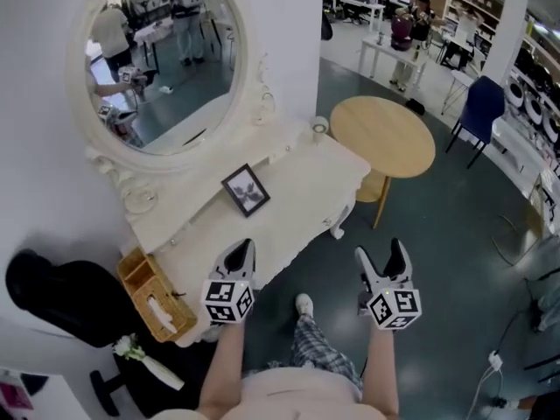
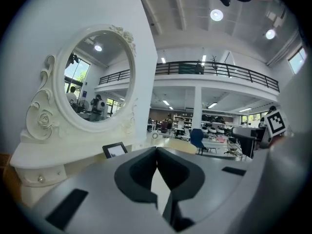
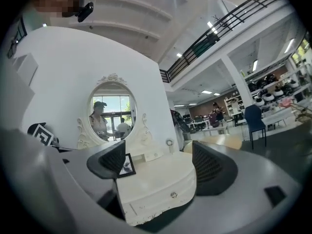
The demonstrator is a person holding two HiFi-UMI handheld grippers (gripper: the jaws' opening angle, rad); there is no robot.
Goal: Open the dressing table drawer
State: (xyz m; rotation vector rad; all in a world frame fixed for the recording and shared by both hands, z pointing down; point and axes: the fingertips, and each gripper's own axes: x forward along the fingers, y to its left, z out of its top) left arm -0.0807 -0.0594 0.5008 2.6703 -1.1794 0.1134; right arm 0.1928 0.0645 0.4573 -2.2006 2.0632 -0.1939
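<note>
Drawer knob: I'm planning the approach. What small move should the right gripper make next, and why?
Probably ease the right gripper forward toward the knob. Its fingers stand apart and empty, the knob shows in the gap between them but some way off, and the drawer looks shut.

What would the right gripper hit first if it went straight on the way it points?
Probably the drawer front, near its knob: it sits framed between the jaws of the open right gripper, with nothing seen in between. Depth is unclear.
</note>
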